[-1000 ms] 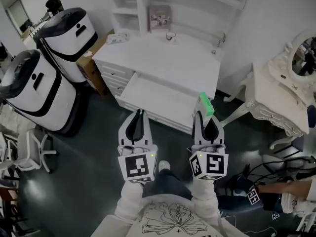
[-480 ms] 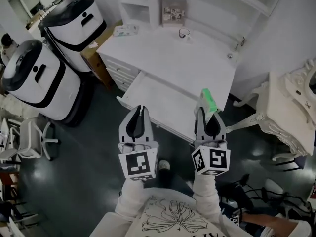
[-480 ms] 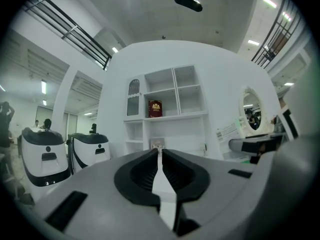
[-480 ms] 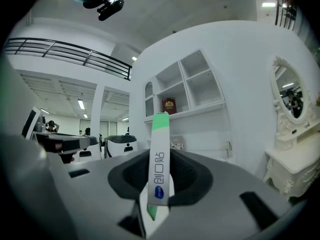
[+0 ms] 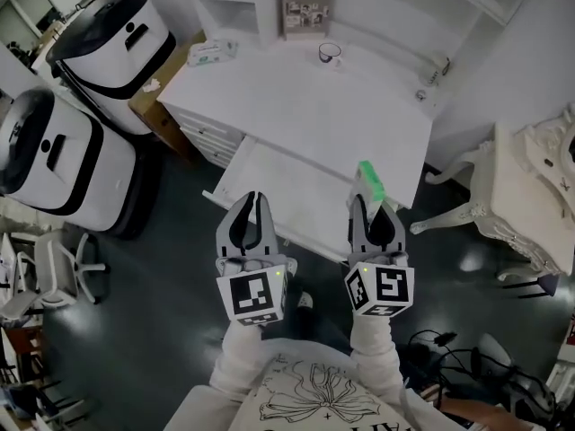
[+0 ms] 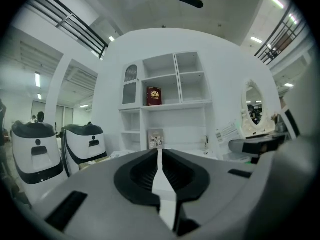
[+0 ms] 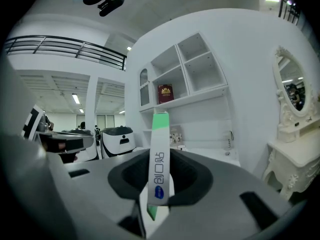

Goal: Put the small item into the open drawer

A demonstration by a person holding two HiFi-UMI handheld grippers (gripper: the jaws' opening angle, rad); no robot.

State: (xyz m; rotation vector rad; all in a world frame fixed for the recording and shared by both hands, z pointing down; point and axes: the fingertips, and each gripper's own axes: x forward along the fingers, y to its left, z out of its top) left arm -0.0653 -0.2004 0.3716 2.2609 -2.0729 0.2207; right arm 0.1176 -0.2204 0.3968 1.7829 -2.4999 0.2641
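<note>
The small item is a green and white box (image 5: 370,181) (image 7: 160,154), standing upright out of my right gripper (image 5: 364,201) (image 7: 159,184), whose jaws are shut on it. It hangs above the front right corner of the open drawer (image 5: 274,180), a shallow white tray pulled out of the white desk (image 5: 296,106). My left gripper (image 5: 254,199) (image 6: 159,156) is level with the right one, over the drawer's front left edge. Its jaws are shut with nothing between them.
Two white and black machines (image 5: 112,39) (image 5: 45,155) stand left of the desk beside a cardboard box (image 5: 148,97). On the desk are a cup (image 5: 330,54), a tissue pack (image 5: 212,54) and a picture frame (image 5: 307,9). An ornate white dressing table (image 5: 539,196) stands at right.
The head view has shifted, so the desk and drawer sit more centred and closer. Both grippers keep their pose, and the box stays in the right jaws.
</note>
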